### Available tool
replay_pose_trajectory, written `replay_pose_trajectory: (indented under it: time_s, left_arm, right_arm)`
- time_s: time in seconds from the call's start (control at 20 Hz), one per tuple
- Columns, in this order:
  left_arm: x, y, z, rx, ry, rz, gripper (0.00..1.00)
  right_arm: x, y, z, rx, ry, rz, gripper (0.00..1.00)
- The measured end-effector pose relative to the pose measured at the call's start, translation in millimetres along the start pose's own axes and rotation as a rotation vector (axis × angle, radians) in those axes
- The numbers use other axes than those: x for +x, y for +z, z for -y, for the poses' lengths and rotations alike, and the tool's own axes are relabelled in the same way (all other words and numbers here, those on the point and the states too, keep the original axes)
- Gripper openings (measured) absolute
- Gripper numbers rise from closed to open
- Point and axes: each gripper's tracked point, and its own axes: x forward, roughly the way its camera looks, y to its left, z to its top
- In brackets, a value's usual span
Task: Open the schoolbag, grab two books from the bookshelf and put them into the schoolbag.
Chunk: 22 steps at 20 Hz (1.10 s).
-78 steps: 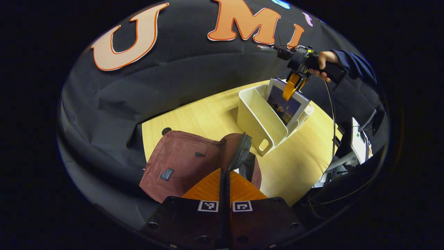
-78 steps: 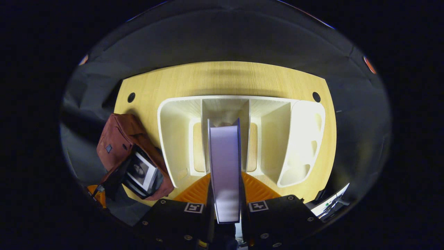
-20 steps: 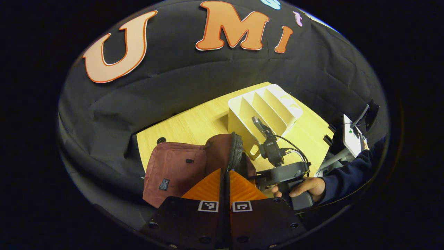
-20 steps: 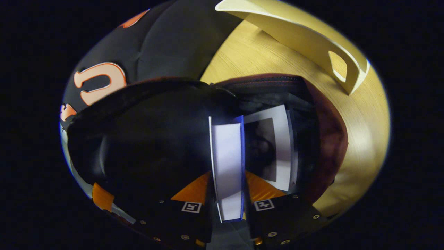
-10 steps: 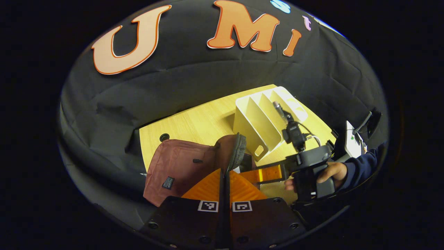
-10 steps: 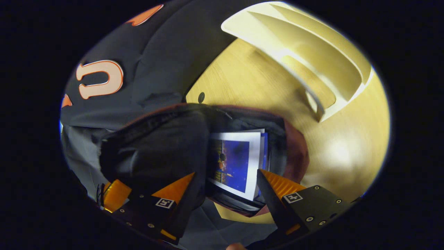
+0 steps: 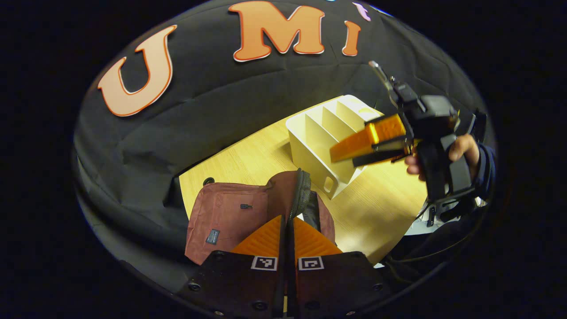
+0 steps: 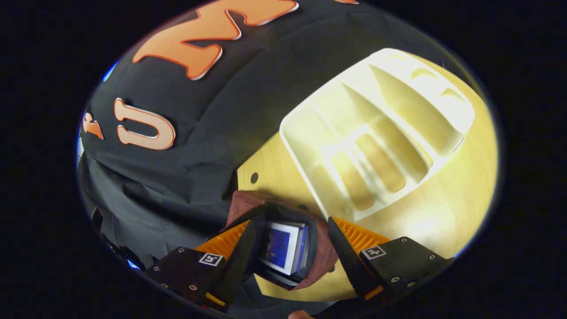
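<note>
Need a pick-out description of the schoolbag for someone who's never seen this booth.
On the pale wooden table, look toward the near end, in front of the cream slotted bookshelf. The schoolbag is the soft maroon fabric bag lying there, mouth held open by the left gripper, with a blue-covered book inside. It is the table's one soft, dark red thing; the bookshelf is rigid and pale.
</note>
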Motion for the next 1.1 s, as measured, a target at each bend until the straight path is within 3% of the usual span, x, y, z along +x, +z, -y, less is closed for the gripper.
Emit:
replay_pose_trajectory:
  time_s: [0.25,0.45,0.7,0.8,0.9,1.1]
  left_arm:
    - [11,-2,26,-0.023,0.025,0.005,0.1]
    - [22,-11,64,-0.046,-0.004,0.005,0.17]
    - [14,23,100,-0.088,-0.006,0.097,0.21]
    - [8,37,112,-0.094,-0.004,0.14,0.32]
    - [2,54,120,-0.104,0.008,0.179,0.36]
    - [-4,91,131,-0.154,0.031,0.283,0.71]
  right_arm:
    - [-47,51,30,-0.037,-0.016,0.094,0.97]
    - [-77,83,51,-0.093,-0.054,0.182,0.97]
    - [-105,104,55,-0.224,-0.077,0.265,0.97]
    - [-117,112,55,-0.28,-0.083,0.302,0.97]
    - [-132,122,56,-0.334,-0.089,0.348,0.97]
    - [-164,146,52,-0.441,-0.107,0.467,0.97]
